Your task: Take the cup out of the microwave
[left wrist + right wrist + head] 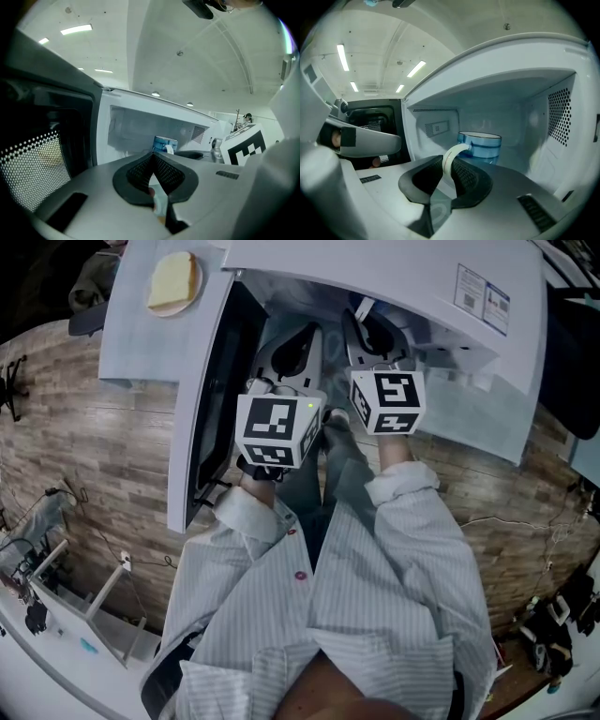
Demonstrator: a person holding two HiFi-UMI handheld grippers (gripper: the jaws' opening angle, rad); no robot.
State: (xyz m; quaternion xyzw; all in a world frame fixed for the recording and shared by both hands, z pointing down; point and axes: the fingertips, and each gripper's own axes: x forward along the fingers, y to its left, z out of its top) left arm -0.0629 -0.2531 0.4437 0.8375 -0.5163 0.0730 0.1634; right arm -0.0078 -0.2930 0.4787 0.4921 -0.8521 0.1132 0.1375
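Head view only: white microwave [394,282] seen from above. On its top at far left, a plate [167,310] bearing a pale yellow slice [173,279]. Below that, the door [202,427], swung open to the left. Right of the door, two striped sleeves [403,482] reaching toward the cavity, above a wood-plank floor [103,446]. Cup hidden here under the microwave's top.

Left gripper view only: dotted window of the door at far left. Left gripper [153,154] in the centre, fingers [140,173] closed tip to tip, nothing between them. Cup [165,142] just past the tips, deep in the cavity. A marker cube [246,145] at far right.

Right gripper view only: body of the left gripper at left, in front of the dark door. Right gripper [450,159] in the centre, fingers [466,176] narrow and clamped on the cup's handle [454,149], the handle running down between the pads. Grip not readable from either other view. Perforated panel [560,117] on the cavity wall at far right.

Cup, condition and place: inside the microwave, upright on the cavity floor, toward the back wall. Low and wide. Blue glaze with darker blue bands round the body, pale rim. Handle a white loop, turned toward the right gripper.
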